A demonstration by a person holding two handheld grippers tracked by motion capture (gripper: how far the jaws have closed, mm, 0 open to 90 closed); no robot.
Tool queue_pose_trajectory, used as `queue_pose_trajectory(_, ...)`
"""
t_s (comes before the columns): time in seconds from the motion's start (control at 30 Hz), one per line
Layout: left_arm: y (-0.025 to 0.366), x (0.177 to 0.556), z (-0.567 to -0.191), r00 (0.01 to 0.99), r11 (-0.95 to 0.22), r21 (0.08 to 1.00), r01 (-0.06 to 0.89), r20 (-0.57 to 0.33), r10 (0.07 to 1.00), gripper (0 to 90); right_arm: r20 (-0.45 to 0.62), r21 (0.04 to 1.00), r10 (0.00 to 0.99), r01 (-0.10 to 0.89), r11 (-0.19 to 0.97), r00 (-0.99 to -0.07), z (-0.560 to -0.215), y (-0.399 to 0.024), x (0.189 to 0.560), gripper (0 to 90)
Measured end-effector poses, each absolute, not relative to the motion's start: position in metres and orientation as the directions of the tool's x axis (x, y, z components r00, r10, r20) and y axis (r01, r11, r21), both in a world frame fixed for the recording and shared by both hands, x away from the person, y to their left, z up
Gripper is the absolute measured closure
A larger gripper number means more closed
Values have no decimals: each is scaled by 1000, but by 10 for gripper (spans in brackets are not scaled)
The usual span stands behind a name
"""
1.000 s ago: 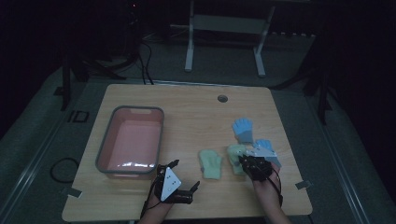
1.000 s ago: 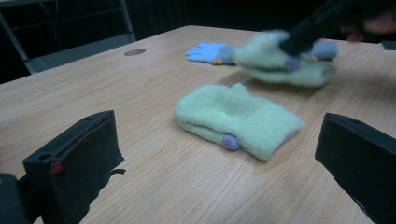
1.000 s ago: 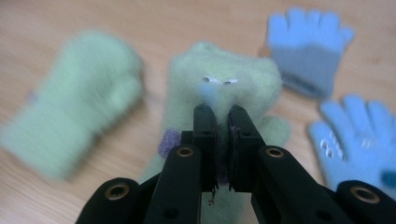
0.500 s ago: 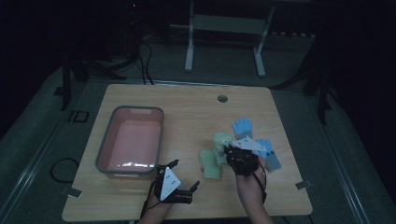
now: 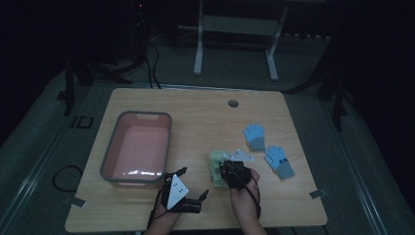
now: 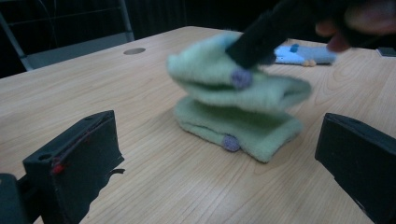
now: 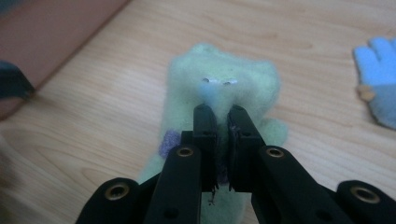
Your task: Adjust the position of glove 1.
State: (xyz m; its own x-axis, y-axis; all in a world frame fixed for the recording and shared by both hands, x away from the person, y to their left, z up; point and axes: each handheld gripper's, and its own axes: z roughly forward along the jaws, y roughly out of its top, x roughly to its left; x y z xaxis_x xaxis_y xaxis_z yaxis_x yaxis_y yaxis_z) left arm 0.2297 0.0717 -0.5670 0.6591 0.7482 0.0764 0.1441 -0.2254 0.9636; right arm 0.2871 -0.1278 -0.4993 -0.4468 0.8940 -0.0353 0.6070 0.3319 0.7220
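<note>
Near the table's (image 5: 195, 105) front edge, our right gripper (image 7: 219, 114) pinches the upper green glove (image 6: 219, 74), held above a second green glove (image 6: 233, 126).

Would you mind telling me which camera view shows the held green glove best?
The left gripper view: the green glove hangs, slightly blurred, from the right hand-held gripper above a second green glove. The right gripper view shows it pinched close up between the jaws. The high view shows it small, mostly hidden.
</note>
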Motion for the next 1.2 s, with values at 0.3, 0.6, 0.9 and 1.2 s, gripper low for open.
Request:
queue_pose_trajectory(0.3,70,229,-567,659,-229,963,140,82,748,1,-22,684,901,651,330,-434,-526,-131,294,832)
queue_pose_trajectory(0.6,70,230,-567,672,-236,961,144,80,736,1,15,665,886,666,338,-464,-531,-131,298,775)
queue_pose_trajectory(0.9,68,232,-567,673,-232,959,165,62,737,1,7,716,833,585,382,-553,-504,-148,303,509)
queue_pose_trajectory(1.2,60,236,-565,711,-302,922,243,43,702,1,63,759,728,506,409,-683,-487,-177,323,141)
